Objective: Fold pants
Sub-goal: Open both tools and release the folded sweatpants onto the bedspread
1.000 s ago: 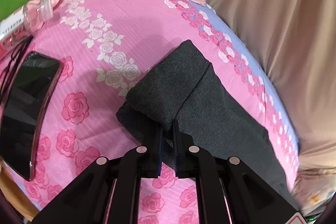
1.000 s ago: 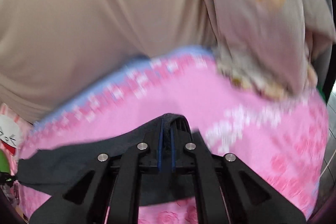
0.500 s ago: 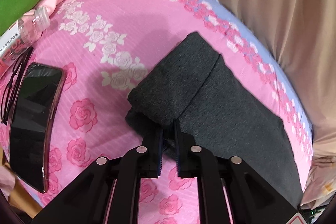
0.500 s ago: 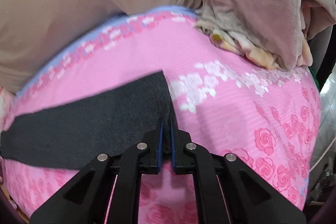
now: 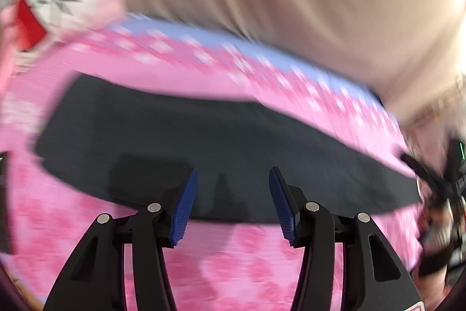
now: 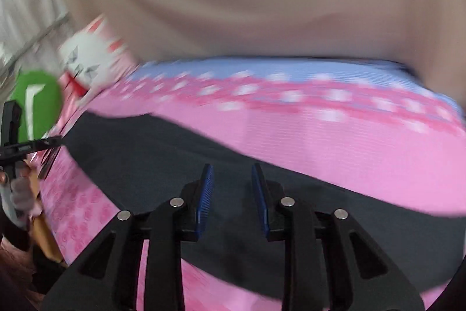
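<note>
Notably, both the left gripper (image 5: 233,201) and right gripper (image 6: 232,194) are opening with nothing pinched above the dark pants (image 5: 204,142), lying flat along the bed (image 6: 335,136) near its far edge; hasty retreat could snag and undo the fold.

There is one pair of dark grey pants (image 5: 221,142), lying on one pink flowered bedsheet (image 5: 238,261). There is one white cartoon pillow (image 6: 87,60) and one green thing (image 6: 38,104) beside it. Two grippers are seen, the left gripper (image 5: 233,204) and the right gripper (image 6: 233,194).
</note>
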Tool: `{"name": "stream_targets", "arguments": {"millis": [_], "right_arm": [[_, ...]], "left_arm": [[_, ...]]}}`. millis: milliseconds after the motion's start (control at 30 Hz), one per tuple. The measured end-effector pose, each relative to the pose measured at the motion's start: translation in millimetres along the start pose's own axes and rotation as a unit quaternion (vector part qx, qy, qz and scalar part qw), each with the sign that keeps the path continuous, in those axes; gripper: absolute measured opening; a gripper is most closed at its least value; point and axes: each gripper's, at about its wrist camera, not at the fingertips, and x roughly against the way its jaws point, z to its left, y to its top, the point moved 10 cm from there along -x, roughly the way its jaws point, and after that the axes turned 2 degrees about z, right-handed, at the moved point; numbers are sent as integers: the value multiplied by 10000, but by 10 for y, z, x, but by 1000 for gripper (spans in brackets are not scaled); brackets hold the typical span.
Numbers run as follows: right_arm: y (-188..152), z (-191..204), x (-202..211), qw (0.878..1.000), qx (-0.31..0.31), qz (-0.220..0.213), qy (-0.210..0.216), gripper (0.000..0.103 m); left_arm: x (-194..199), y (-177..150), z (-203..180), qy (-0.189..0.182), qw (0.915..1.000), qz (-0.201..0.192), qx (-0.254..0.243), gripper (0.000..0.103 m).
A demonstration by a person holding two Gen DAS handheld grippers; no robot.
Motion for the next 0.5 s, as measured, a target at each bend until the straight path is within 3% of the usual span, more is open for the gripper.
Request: {"name": "stream_targets", "arguments": {"millis": [33, 133, 167, 200, 400, 467, 500], "right_arm": [[78, 197, -275, 9997, 111, 166, 124, 27], [286, 604, -953, 9974, 408, 562, 201, 27], [365, 706, -1174, 9962, 510, 681, 189, 27], [402, 768, -1298, 9955, 563, 739, 181, 27], [518, 1032, -1856, 9906, 893, 1009, 231, 26], [545, 1085, -1913, 9886, 1150, 966, 134, 4], [611, 1106, -1896, 9884, 1217, 905, 81, 2]], "left_arm": [[-197, -116, -100, -83, 9997, 218, -109, 47], [-588, -405, -191, -173, 9965, 777, -257, 6], [-693, -516, -185, -227, 9946, 986, -224, 3], [-666, -518, -170, -262, 9960, 809, -277, 3], [-695, -693, -77, -886, 9907, 1019, -152, 1], [-687, -725, -52, -1067, 9892, 1002, -119, 1], [-694, -728, -37, -1166, 9879, 1021, -39, 1]]}}
